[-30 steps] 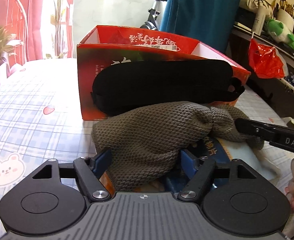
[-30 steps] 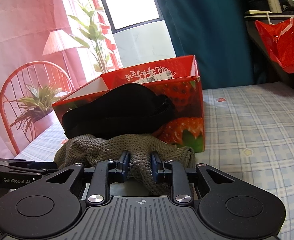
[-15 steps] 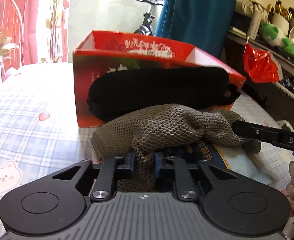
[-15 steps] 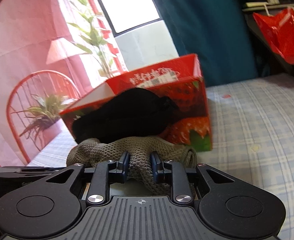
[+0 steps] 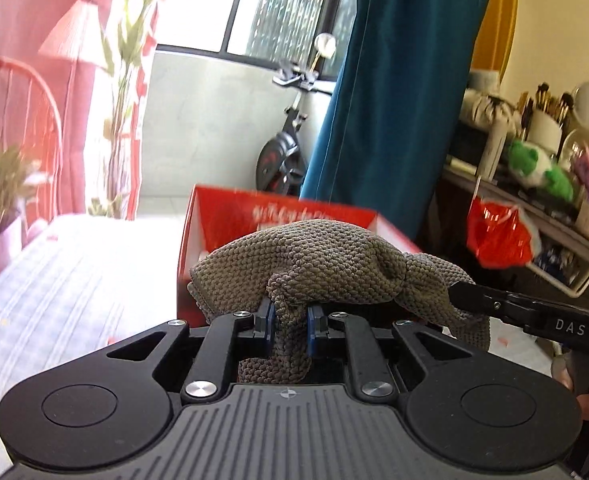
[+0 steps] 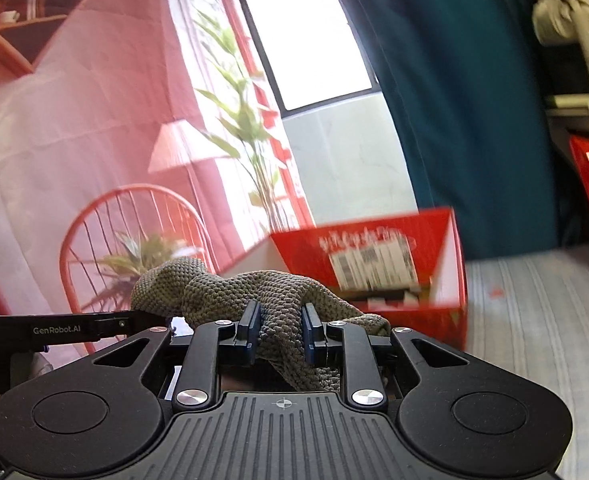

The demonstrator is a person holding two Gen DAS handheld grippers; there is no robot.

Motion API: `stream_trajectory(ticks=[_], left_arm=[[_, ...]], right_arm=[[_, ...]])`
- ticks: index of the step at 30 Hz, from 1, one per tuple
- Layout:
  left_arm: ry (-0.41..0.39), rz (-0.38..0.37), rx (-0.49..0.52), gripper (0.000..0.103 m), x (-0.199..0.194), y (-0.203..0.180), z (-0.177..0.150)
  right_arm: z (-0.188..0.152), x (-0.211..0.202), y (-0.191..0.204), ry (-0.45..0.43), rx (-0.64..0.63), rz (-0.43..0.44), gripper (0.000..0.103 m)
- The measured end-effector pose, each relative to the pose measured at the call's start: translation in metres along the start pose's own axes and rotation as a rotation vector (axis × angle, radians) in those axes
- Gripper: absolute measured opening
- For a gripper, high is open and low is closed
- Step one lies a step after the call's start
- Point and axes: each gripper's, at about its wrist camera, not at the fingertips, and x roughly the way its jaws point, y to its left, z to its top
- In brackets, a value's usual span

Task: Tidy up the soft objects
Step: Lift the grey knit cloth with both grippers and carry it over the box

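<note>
Knitted grey cloth (image 5: 326, 264) hangs between my left claw (image 5: 288, 328) and right claw (image 6: 280, 334), each clamped on a bunched end so it spans clear above the worktop (image 6: 542, 320), red box (image 6: 414, 280) at twelve o'clock.

1. I get strong daylight through the window (image 6: 314, 40), which is blown out to white.
2. My left view is washed out over the tablecloth (image 5: 74, 280) near the glass.
3. The red box (image 6: 378, 264) is smeared by motion blur in both views; its label is unreadable.
4. Fisheye bending curves the teal curtain (image 5: 394, 100), and the frame corners go black.
</note>
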Motion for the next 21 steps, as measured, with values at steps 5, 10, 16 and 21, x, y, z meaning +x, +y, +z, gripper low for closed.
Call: stream_trajectory(ticks=[5,10,16,21], left_arm=[[-0.030,-0.027,0.013,0.016,0.017,0.002,0.034],[-0.012,-0.019,0.013,0.016,0.056,0.008,0.060],[0.086,-0.010,-0.039,0.016,0.118,0.018,0.074],[0.161,-0.012,-0.066,0.017,0.158,0.034,0.077]], right_arm=[[0.041,0.013,-0.012,-0.019,-0.010,-0.002,0.013],[0.068,0.044,-0.033,0.015,-0.052,-0.045,0.009],[0.082,0.099,-0.055,0.094,-0.057,-0.095,0.007],[0.089,0.147,-0.075,0.172,-0.067,-0.147,0.006]])
